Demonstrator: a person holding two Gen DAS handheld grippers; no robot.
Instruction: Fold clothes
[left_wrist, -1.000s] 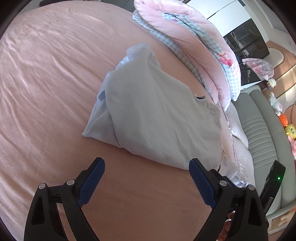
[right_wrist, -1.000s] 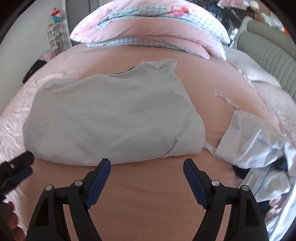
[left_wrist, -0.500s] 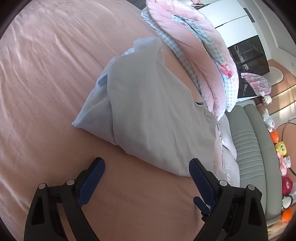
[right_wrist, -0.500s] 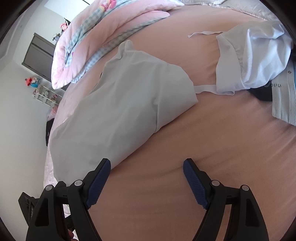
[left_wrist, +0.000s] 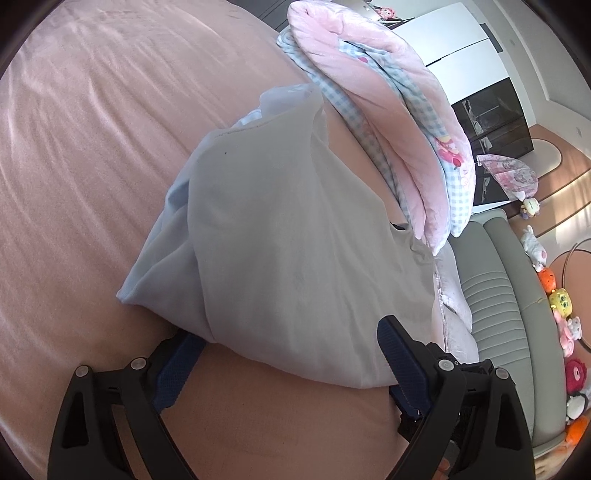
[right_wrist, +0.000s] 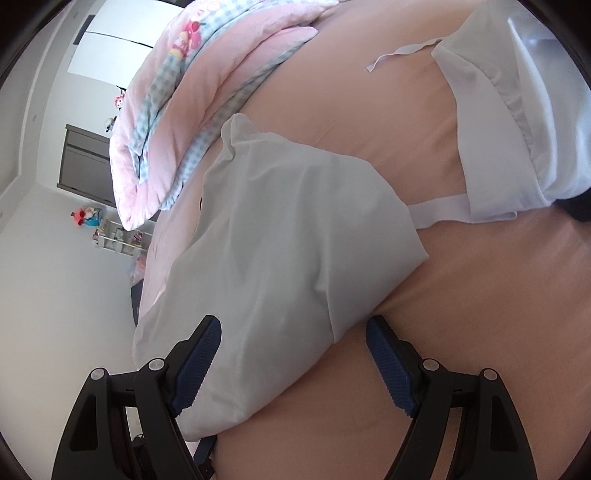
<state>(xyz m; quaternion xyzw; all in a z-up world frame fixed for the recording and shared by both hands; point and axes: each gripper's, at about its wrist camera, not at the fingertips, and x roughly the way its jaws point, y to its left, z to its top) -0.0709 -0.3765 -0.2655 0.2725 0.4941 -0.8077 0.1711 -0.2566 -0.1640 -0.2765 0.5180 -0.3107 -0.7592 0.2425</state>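
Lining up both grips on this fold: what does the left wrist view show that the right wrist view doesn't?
Left wrist only: the grey sofa and a row of plush toys beside the bed. Right wrist only: a second white garment with loose ties, and a shelf rack by the wall. Both: the folded pale garment, the pink bedsheet and the rolled quilt.

Two garments (right_wrist: 295, 240) (right_wrist: 517, 129) — one folded quilt (left_wrist: 388, 110).

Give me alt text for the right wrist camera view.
The open right gripper straddles the near edge of a partly folded pale grey garment on a pink bedsheet. A pink and blue checked quilt lies behind it; white clothing is heaped at right.
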